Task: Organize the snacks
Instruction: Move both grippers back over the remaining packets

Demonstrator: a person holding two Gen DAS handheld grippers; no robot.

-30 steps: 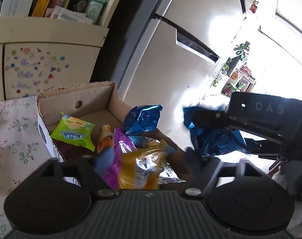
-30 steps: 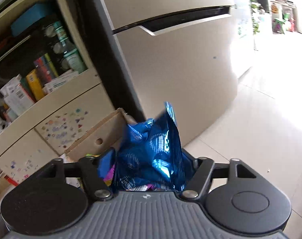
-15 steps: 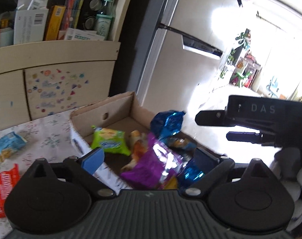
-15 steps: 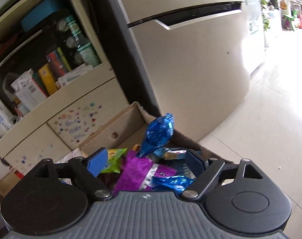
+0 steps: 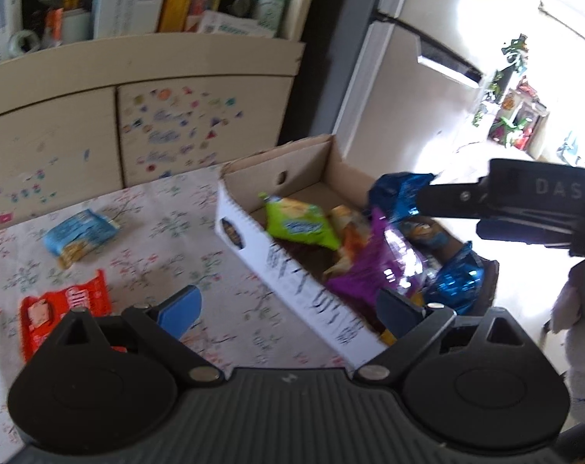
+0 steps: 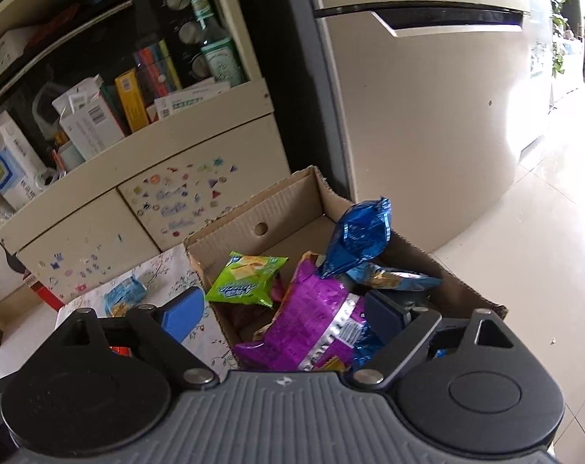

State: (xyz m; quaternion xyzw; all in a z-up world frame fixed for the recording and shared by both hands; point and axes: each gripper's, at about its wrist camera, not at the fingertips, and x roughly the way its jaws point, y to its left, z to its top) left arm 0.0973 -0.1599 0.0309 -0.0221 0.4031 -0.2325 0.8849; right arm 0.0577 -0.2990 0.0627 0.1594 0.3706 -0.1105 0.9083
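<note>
The shiny blue foil packet (image 6: 360, 241) that sat clamped between the right gripper's (image 6: 281, 311) pads a second ago now stands on end in the cardboard box (image 6: 254, 212), leaning against its far wall, and the orange-and-silver bag the left gripper (image 5: 288, 307) carried is gone from its jaws too. Both grippers are released: the left's jaws stand wide with nothing between them, straddling the box's printed near wall (image 5: 292, 270); the right's jaws are opening, with only the purple packet (image 6: 312, 321) lying loose below them, not pinched. Just beyond, the green packet (image 5: 298, 222) rests on the box floor beside another blue foil bag (image 5: 456, 282). Farther left, on the floral tablecloth (image 5: 215, 270), the red wrapper (image 5: 66, 311) and the pale blue packet (image 5: 80, 234) lie outside the box, well apart from it. Two drops look complete; those two snacks appear to be what is left to collect.
</note>
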